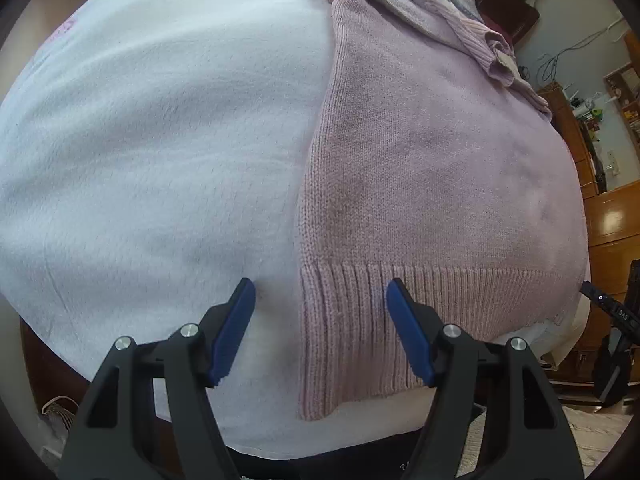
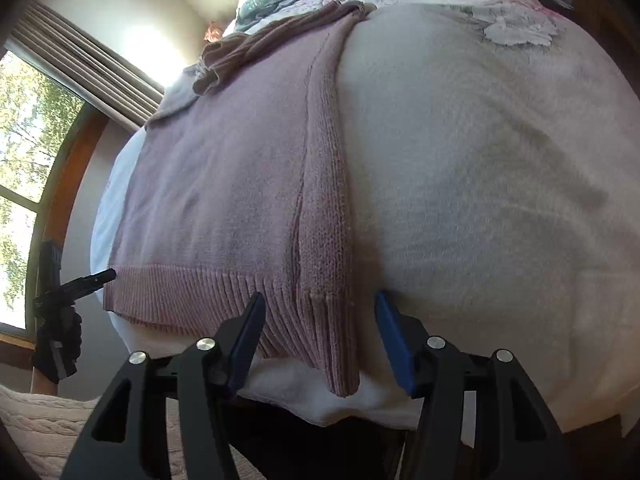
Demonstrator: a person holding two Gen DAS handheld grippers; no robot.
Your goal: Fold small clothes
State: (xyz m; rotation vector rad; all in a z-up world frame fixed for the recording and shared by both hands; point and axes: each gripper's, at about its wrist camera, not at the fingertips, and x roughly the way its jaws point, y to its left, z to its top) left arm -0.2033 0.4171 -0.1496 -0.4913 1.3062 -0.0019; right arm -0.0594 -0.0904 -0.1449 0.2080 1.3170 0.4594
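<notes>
Sweater (image 1: 432,184), pink knit, lies flat on white blanket (image 1: 160,160); left gripper (image 1: 320,300) and right gripper (image 2: 320,308) both gape released over its ribbed hem.

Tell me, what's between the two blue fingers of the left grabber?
In the left wrist view, the left gripper is open. Between its fingers lies the pink sweater's ribbed hem corner, with a strip of white blanket beside it.
</notes>
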